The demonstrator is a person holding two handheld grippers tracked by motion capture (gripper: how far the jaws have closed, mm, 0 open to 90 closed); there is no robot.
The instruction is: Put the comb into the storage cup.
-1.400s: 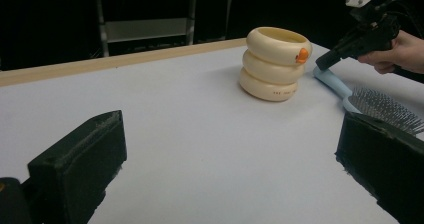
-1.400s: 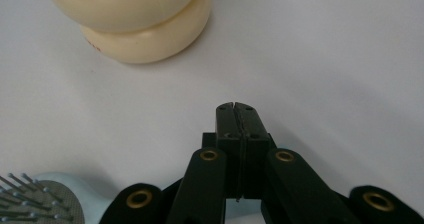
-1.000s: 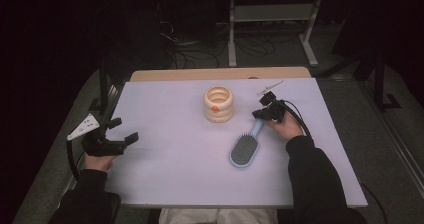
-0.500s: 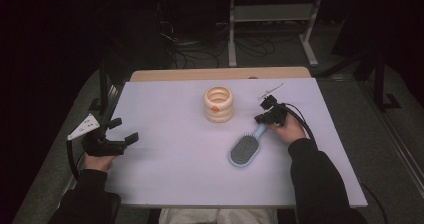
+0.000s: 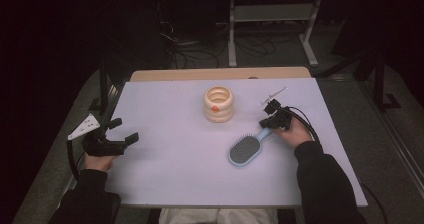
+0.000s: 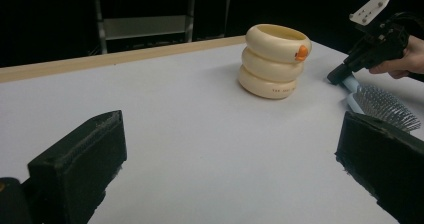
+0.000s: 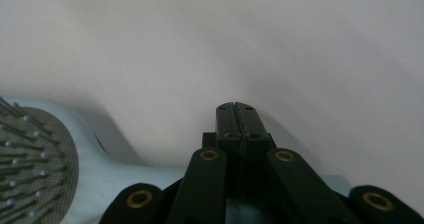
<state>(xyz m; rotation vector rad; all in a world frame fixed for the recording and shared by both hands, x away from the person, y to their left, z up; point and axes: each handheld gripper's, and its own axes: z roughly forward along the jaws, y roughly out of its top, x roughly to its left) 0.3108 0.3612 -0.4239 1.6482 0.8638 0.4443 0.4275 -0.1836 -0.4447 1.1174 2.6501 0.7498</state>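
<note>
Right tool (image 5: 270, 120), jaws pressed together, hides the blue hairbrush (image 5: 245, 150) handle beneath it; left tool (image 5: 120, 134) gapes wide, empty.

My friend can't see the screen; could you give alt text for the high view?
A person's right tool presses on the handle of a light blue hairbrush lying on a white table. A cream ringed holder stands mid-table; the left tool waits open.
</note>
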